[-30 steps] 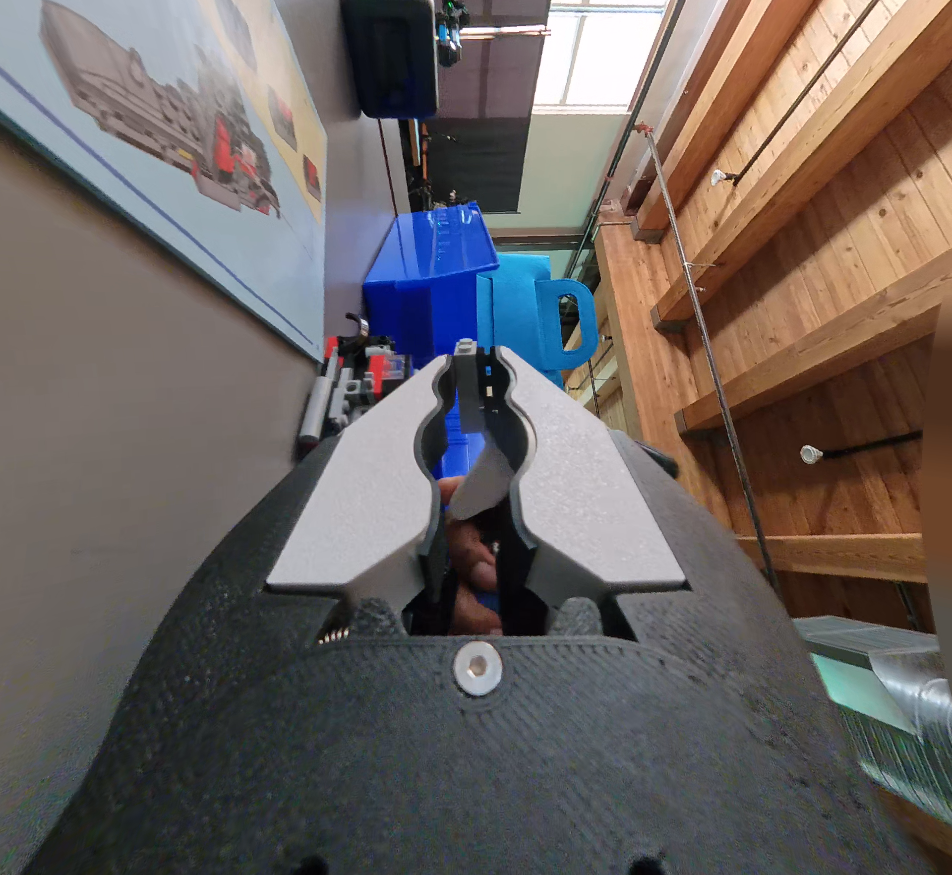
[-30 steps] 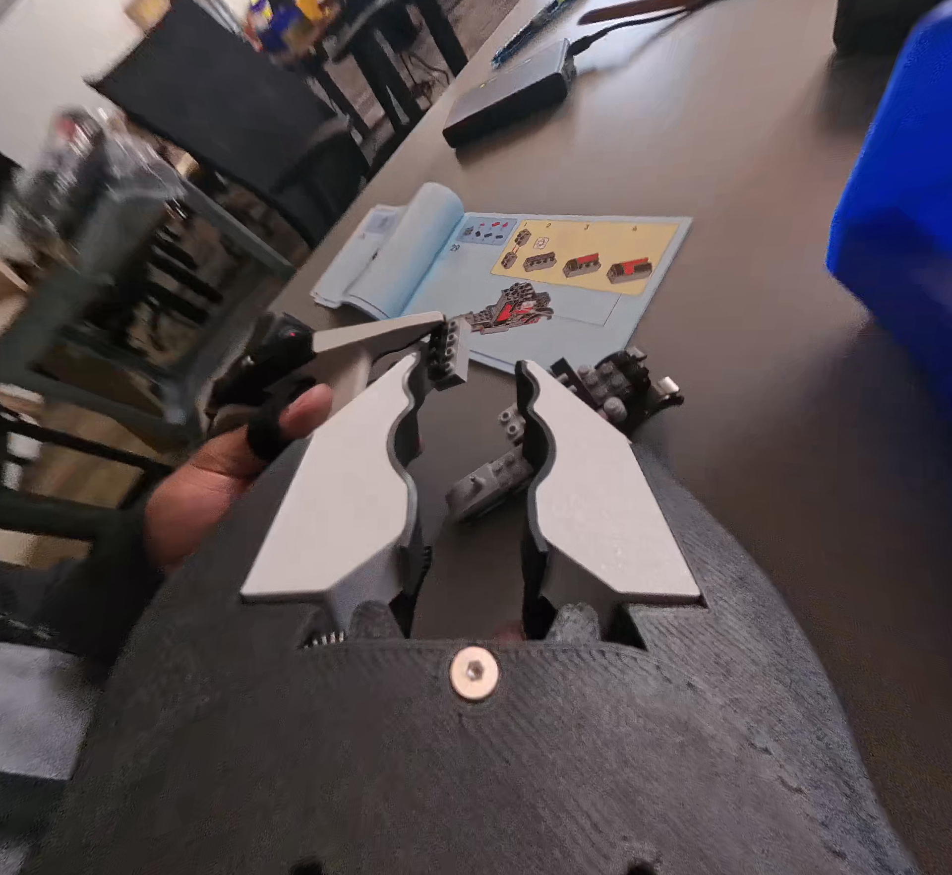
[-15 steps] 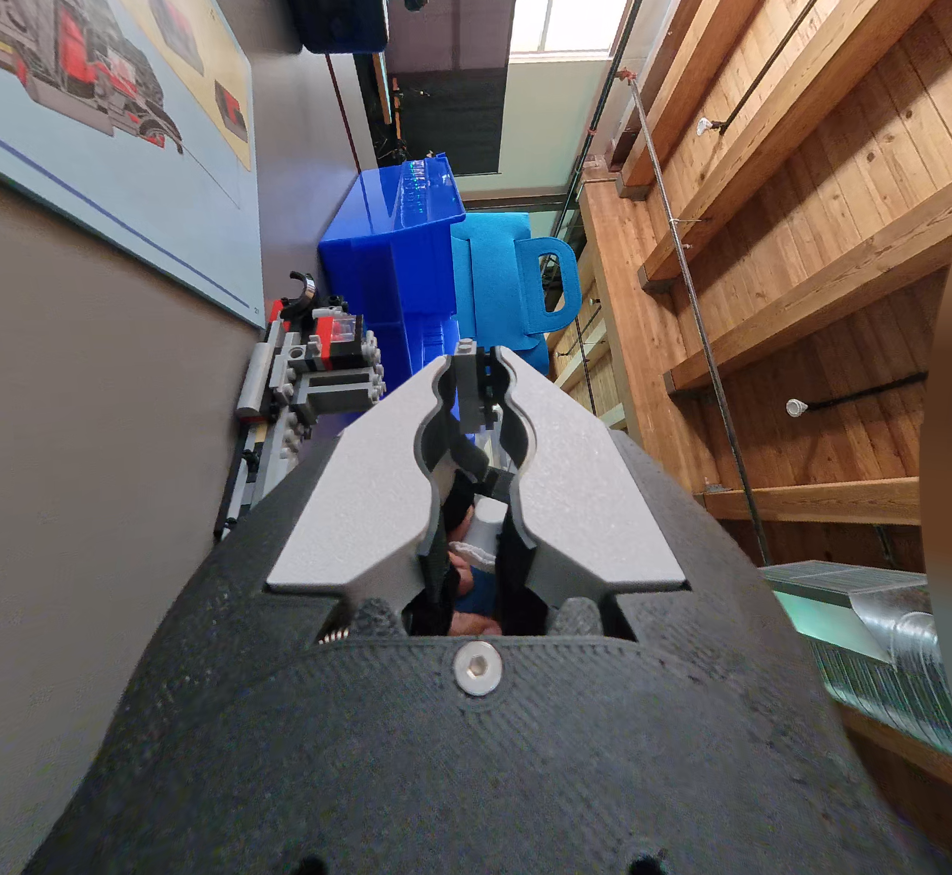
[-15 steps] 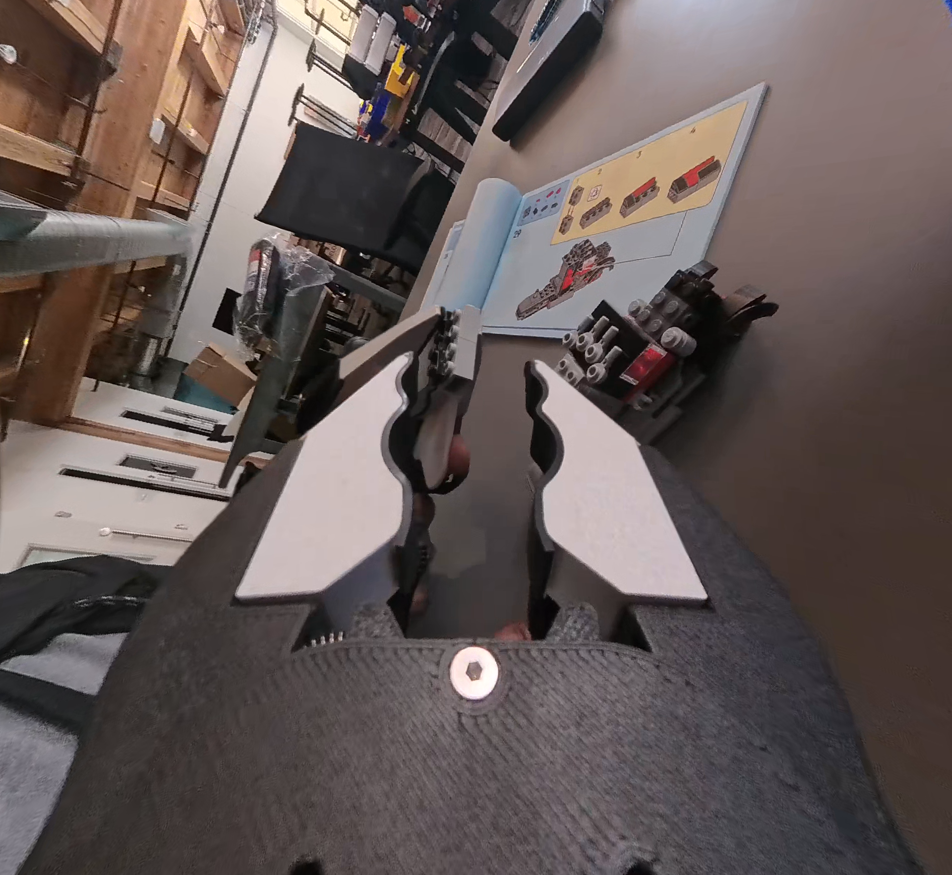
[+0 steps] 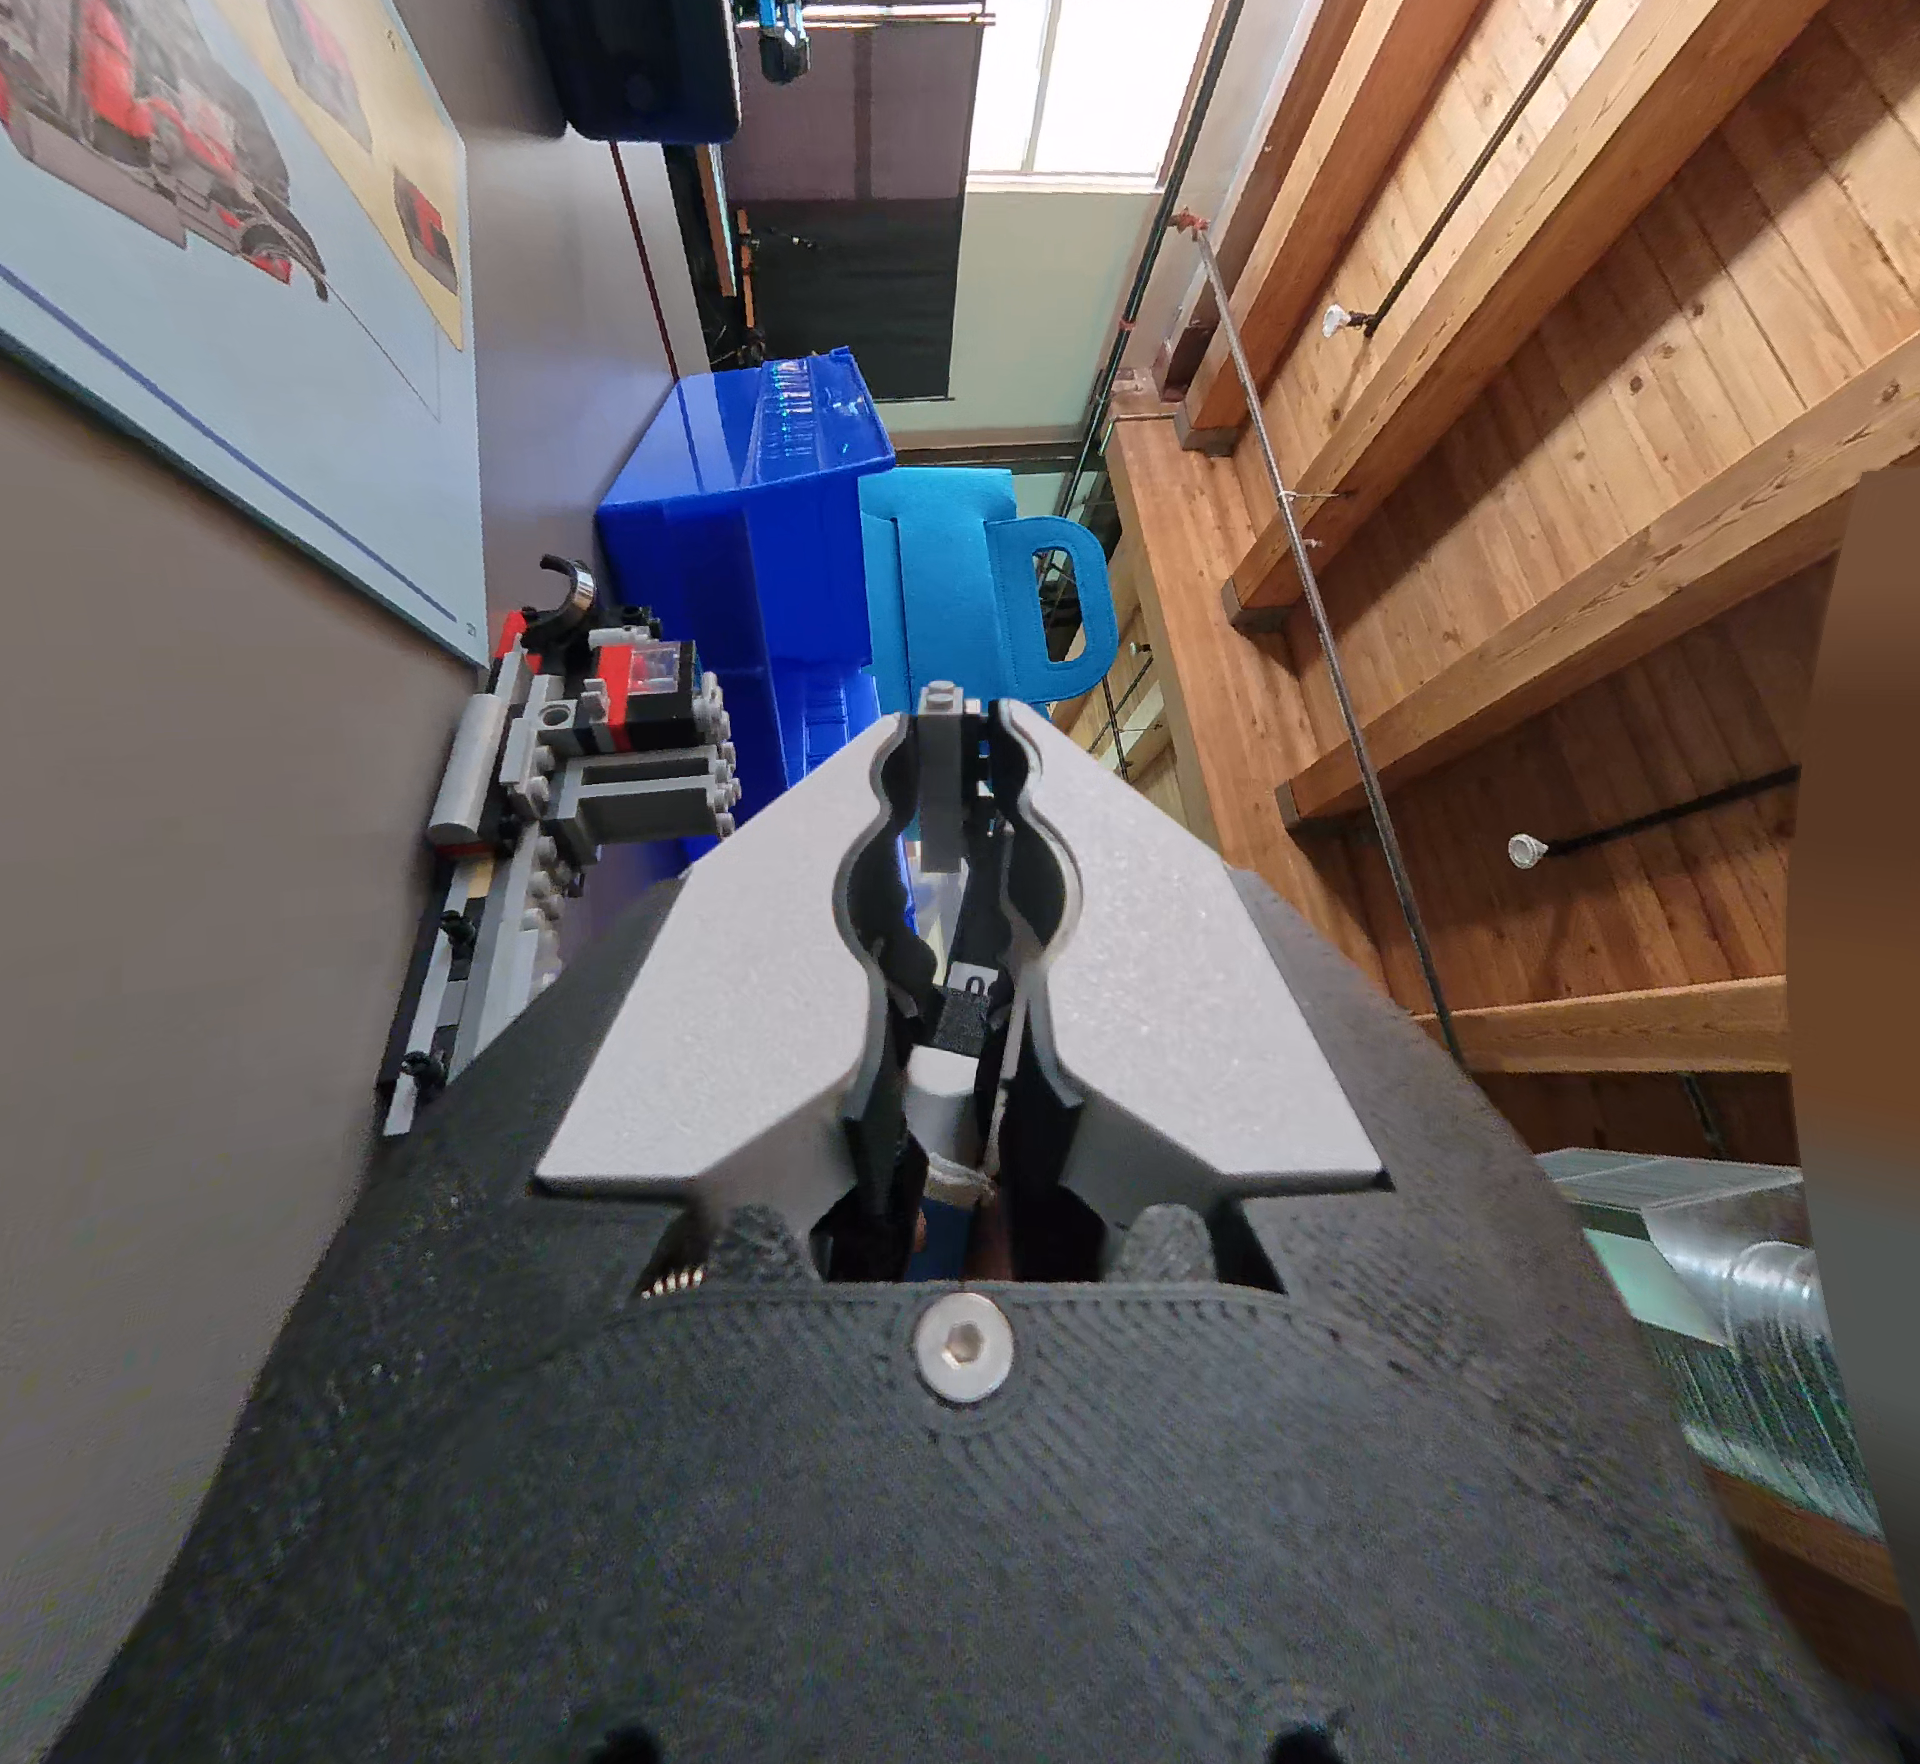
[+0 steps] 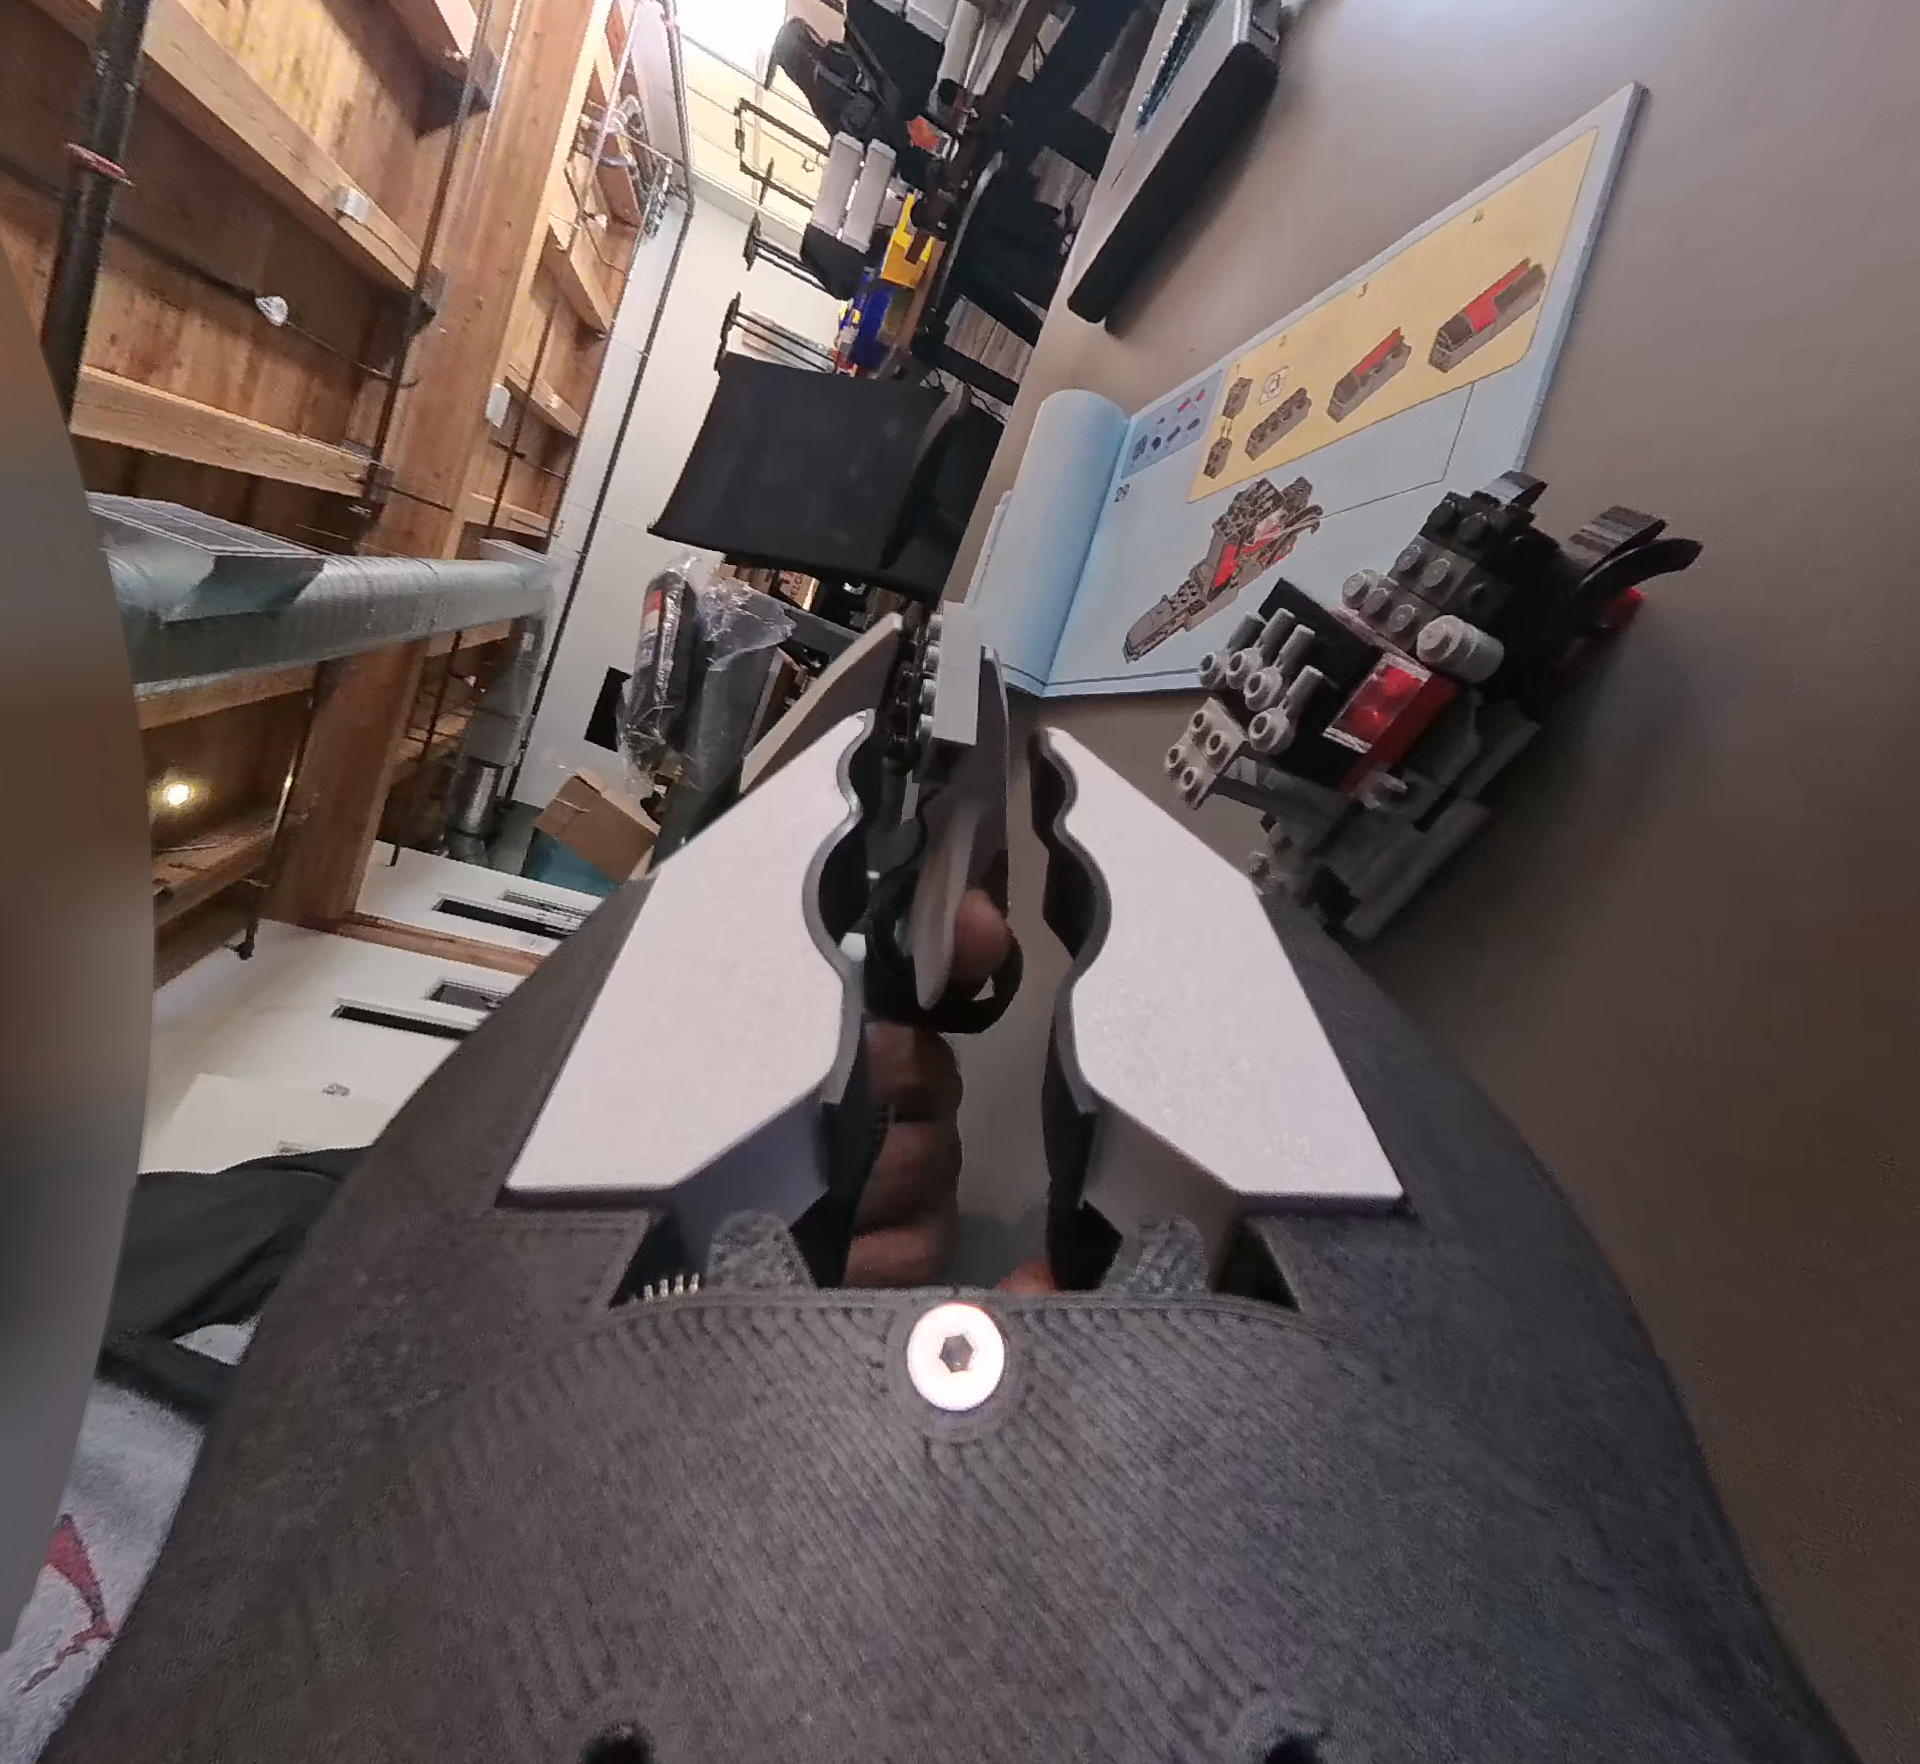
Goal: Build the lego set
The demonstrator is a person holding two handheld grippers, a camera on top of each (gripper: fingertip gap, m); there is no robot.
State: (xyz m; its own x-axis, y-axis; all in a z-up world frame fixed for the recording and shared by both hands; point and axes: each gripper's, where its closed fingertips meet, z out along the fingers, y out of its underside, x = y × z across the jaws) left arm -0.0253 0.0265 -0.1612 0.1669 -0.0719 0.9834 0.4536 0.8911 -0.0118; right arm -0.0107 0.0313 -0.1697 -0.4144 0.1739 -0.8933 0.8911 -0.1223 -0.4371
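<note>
My left gripper (image 5: 951, 727) covers most of the grey piece (image 5: 940, 784) it pinches, so I can't tell the shape below the studded tip. My own gripper body hides the near end of the model (image 5: 582, 779) in the left wrist view. The booklet (image 5: 208, 156) runs off the left and top edges there, its far pages unseen. In the right wrist view, my right gripper (image 6: 951, 738) blocks most of my hand (image 6: 914, 1122). A blurred patch fills the left edge. The far shelves are too small to make out.
</note>
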